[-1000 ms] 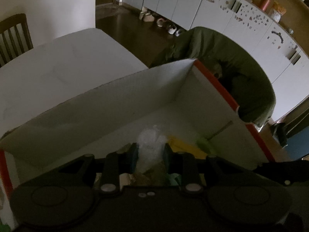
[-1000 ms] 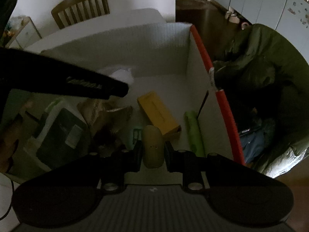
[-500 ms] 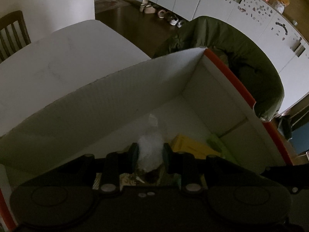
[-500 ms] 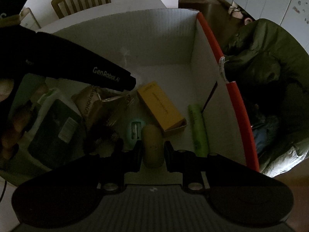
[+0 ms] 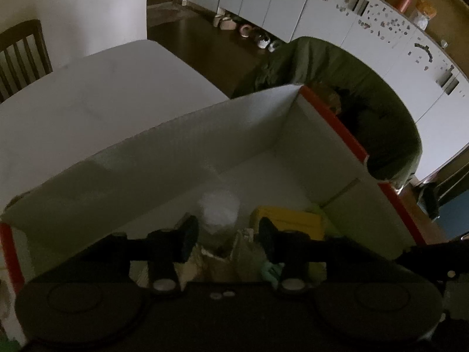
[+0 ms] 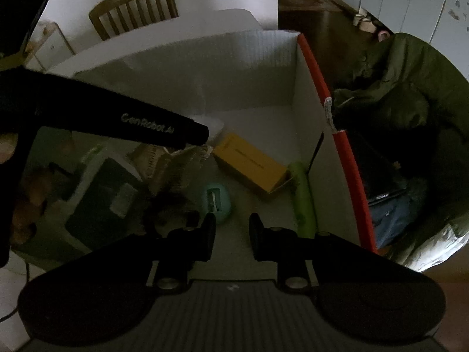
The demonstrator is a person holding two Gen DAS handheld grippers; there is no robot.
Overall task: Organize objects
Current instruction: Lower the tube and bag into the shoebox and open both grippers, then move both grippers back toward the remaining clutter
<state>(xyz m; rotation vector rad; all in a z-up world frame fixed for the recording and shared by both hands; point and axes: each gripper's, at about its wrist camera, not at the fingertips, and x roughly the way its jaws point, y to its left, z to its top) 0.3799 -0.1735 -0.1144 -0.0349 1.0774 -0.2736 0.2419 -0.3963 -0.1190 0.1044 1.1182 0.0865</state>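
Both claws hang over the open white cardboard box [image 6: 181, 70] with nothing between their fingers: the left claw [image 5: 225, 236] has its jaws well apart above a white crumpled plastic bag [image 5: 218, 208], and the right claw [image 6: 231, 228] is spread too, empty, over bare box floor. From the right wrist view, the left claw's black arm crosses the box from the left, printed "GenRobot.AI". Down in the box, a yellow carton [image 6: 252, 165] lies flat near the middle, with a lime-green tube [image 6: 303, 202] just beside it along the right wall. A small teal round object [image 6: 217, 201] sits just ahead of the right claw's left finger. Left of that lies a crinkled brownish packet [image 6: 173, 161], and further left a dark pouch with a pale label [image 6: 108, 202]. The box has red-orange tape [image 6: 351, 170] along its right rim, and it stands on a white desk [image 5: 88, 94] that stretches away bare behind it. An olive-green jacket [image 6: 410, 88] is heaped over something just beside the box's right side. Beyond the desk I see a wooden slat-back chair [image 6: 134, 6] against a white wall, dark wood flooring, shoes [image 5: 263, 39] lined up at the foot of pale cabinets [image 5: 366, 29] dotted with small stickers or magnets. The room is dim.
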